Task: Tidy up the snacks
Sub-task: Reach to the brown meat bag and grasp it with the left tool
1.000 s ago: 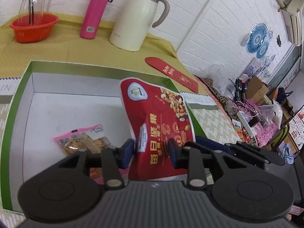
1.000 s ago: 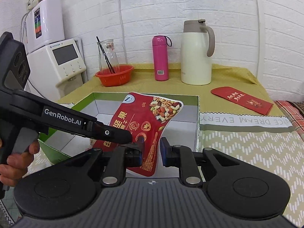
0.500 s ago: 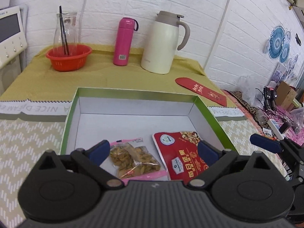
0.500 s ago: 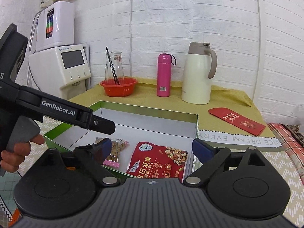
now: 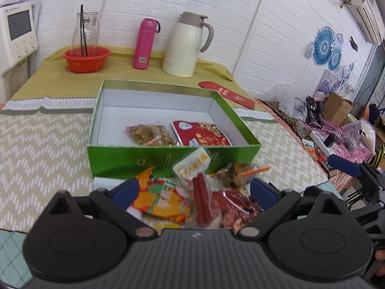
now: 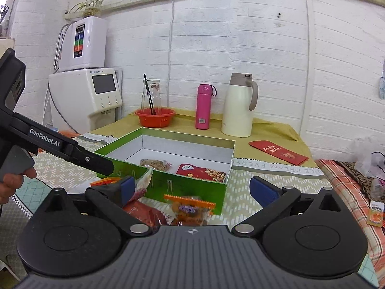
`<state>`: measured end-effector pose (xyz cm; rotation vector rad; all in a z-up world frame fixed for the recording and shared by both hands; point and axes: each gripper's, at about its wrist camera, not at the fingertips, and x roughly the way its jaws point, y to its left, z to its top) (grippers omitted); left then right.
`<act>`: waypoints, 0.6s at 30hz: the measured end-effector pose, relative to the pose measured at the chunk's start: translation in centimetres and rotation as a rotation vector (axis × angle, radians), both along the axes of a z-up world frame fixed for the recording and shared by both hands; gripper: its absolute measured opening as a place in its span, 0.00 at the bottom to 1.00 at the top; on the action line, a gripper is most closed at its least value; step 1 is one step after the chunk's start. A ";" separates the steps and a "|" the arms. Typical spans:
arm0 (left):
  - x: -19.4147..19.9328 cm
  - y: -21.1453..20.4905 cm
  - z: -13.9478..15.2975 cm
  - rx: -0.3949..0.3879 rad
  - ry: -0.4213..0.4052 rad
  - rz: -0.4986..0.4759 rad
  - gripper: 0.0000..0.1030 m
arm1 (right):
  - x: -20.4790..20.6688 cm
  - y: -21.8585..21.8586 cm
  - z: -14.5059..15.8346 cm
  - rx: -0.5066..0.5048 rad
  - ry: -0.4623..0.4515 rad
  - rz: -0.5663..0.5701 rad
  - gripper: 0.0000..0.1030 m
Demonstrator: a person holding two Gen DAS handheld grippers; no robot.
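An open green box point(image 5: 173, 153) point(image 6: 192, 185) holds a red nut pouch point(image 5: 202, 136) point(image 6: 201, 171) and a clear pink-edged snack bag point(image 5: 150, 133) point(image 6: 155, 163). In front of the box lies a pile of loose snacks: an orange packet point(image 5: 158, 200), red sticks point(image 5: 202, 200), a dark red bag point(image 5: 237, 207), a white packet point(image 5: 192, 162) and an orange-sealed bag point(image 5: 238, 172) point(image 6: 189, 208). My left gripper point(image 5: 193, 190) is open above the pile. My right gripper point(image 6: 191, 187) is open and empty, just right of the left one.
At the back of the table stand an orange basket with a glass carafe point(image 5: 86, 57), a pink flask point(image 5: 144, 44) and a cream thermos jug point(image 5: 186, 45). A red envelope point(image 5: 227, 94) lies right of the box. A water dispenser point(image 6: 86, 96) stands at the left.
Both grippers let go of the red nut pouch, which now lies flat in the box. Both opened and drew back to the near side, over the snack pile.
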<state>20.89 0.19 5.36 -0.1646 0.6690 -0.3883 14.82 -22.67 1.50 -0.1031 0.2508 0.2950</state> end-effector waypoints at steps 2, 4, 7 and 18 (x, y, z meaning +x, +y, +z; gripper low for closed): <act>-1.7 -0.2 -0.8 -0.003 0.004 -0.026 0.94 | -1.3 -0.4 -1.1 0.005 0.002 -0.012 1.00; -3.3 -0.2 -1.9 -0.037 0.013 -0.047 0.94 | -2.2 -0.8 -2.5 0.013 0.037 -0.033 1.00; -5.5 -0.1 -4.0 -0.100 0.044 -0.032 0.94 | -3.0 -1.5 -4.6 0.060 0.099 -0.053 1.00; -4.3 -1.7 -6.0 -0.196 0.106 -0.059 0.94 | 0.2 -3.0 -5.9 0.243 0.195 -0.085 1.00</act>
